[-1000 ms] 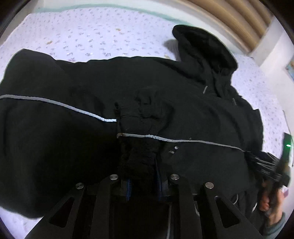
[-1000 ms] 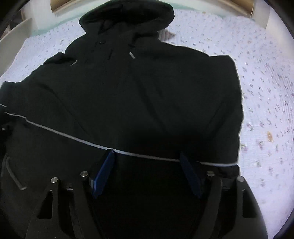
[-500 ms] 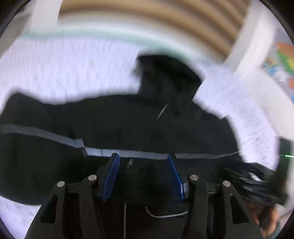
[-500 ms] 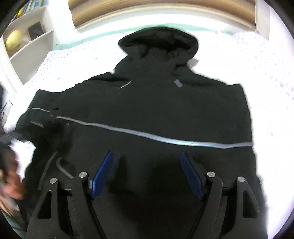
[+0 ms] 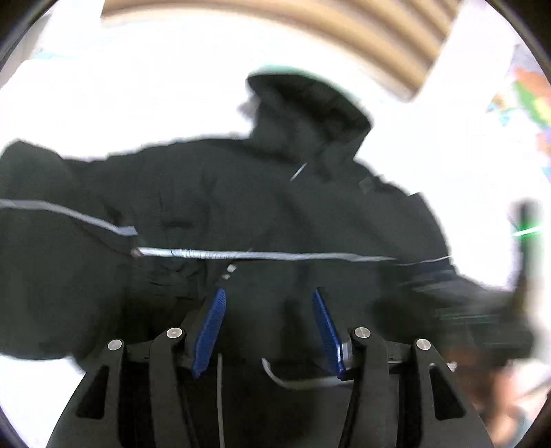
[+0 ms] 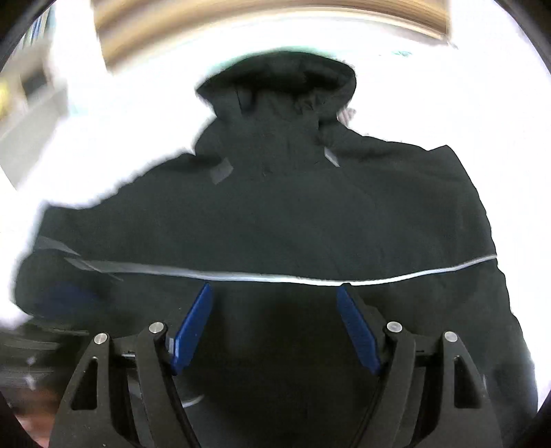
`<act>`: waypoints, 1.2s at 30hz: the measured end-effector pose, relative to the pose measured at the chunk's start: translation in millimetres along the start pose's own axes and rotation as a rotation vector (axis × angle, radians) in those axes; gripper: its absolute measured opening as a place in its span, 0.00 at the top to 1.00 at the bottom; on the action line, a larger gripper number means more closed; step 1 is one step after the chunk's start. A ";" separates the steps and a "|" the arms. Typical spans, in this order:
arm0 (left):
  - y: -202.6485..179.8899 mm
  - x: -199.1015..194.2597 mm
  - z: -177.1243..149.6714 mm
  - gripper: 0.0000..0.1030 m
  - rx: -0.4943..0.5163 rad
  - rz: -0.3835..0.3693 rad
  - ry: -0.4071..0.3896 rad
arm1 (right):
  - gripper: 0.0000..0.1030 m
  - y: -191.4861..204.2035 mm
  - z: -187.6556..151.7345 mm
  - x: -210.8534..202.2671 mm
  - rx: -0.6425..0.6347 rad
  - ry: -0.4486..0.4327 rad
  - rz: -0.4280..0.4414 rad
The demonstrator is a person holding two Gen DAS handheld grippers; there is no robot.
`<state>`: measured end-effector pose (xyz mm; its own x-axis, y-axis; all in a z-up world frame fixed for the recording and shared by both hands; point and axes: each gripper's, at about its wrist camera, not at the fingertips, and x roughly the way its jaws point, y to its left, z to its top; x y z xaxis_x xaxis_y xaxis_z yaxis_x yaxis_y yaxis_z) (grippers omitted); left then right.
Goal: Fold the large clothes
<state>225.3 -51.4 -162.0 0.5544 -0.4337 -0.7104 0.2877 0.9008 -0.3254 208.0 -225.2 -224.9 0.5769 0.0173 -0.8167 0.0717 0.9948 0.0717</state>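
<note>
One black hooded jacket, spread flat on the white bed, hood at the far end, one pale reflective stripe across the chest. Two grippers: left gripper and right gripper, both low over the near hem, jaws spread wide, gripping nothing. Wooden headboard beyond, blurred.

A bed carries everything — its cover is washed out to plain white in both views, the pattern lost to glare and blur. Directly on it lies a black jacket, spread flat with the hood toward the far edge and a thin pale stripe running across the body — bed showing around it
</note>
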 end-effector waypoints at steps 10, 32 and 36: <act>209.9 -176.4 -37.9 0.45 -0.371 0.397 -0.220 | 0.17 -8.2 -22.0 16.0 -0.027 -0.074 0.001; 351.2 -178.0 -72.7 0.79 -0.794 0.508 -0.472 | 0.15 -6.1 -23.7 18.8 -0.025 -0.092 0.004; 357.3 -170.2 -65.0 0.81 -0.785 0.596 -0.410 | 0.15 -6.0 -23.3 19.1 -0.024 -0.093 0.005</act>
<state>183.0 345.9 -197.9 0.7024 0.2387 -0.6705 -0.6190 0.6700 -0.4099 199.6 -228.5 -254.2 0.6500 0.0138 -0.7598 0.0499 0.9969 0.0608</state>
